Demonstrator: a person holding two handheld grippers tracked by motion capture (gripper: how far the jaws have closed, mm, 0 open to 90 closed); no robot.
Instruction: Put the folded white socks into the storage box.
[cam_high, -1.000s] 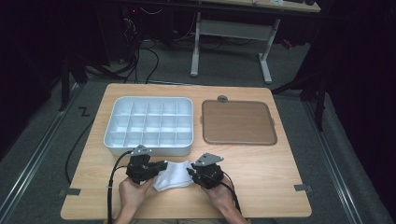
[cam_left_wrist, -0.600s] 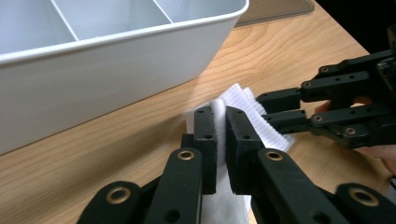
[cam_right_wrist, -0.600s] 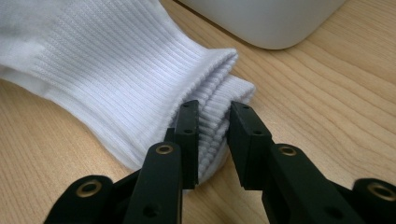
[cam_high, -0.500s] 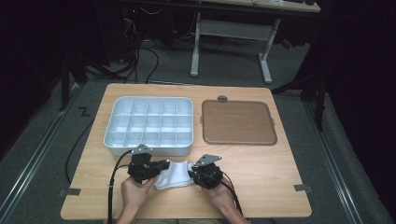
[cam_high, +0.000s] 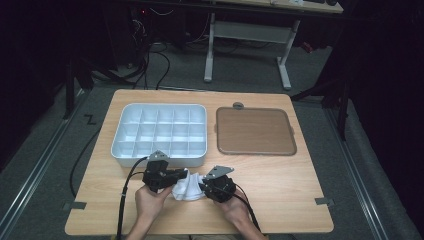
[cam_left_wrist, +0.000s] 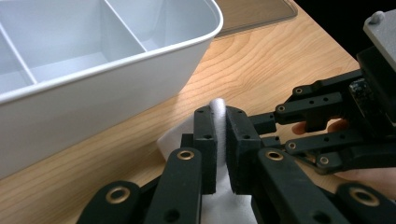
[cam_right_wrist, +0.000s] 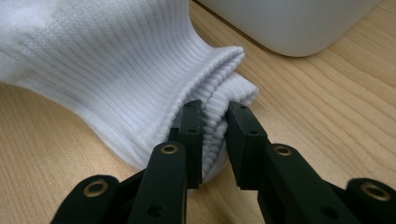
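A white ribbed sock (cam_high: 189, 188) lies bunched on the wooden table (cam_high: 280, 190) near its front edge, between my two grippers. My left gripper (cam_high: 181, 176) holds one side, and in the left gripper view its jaws (cam_left_wrist: 220, 114) are shut on a thin fold of the sock (cam_left_wrist: 173, 140). My right gripper (cam_high: 202, 186) is at the other side. Its jaws (cam_right_wrist: 215, 112) have just been closing and now pinch the doubled cuff of the sock (cam_right_wrist: 116, 60). A hand holds each gripper.
A white compartment tray (cam_high: 120, 146) stands just behind the grippers, its wall (cam_left_wrist: 93, 102) close to the left jaws and its corner (cam_right_wrist: 289, 23) close to the right jaws. A brown square mat (cam_high: 255, 131) lies to the tray's right. Dark floor and cables surround the table.
The two grippers have drawn slightly closer together, and the sock between them is a little more bunched. Both hands otherwise stay in place.
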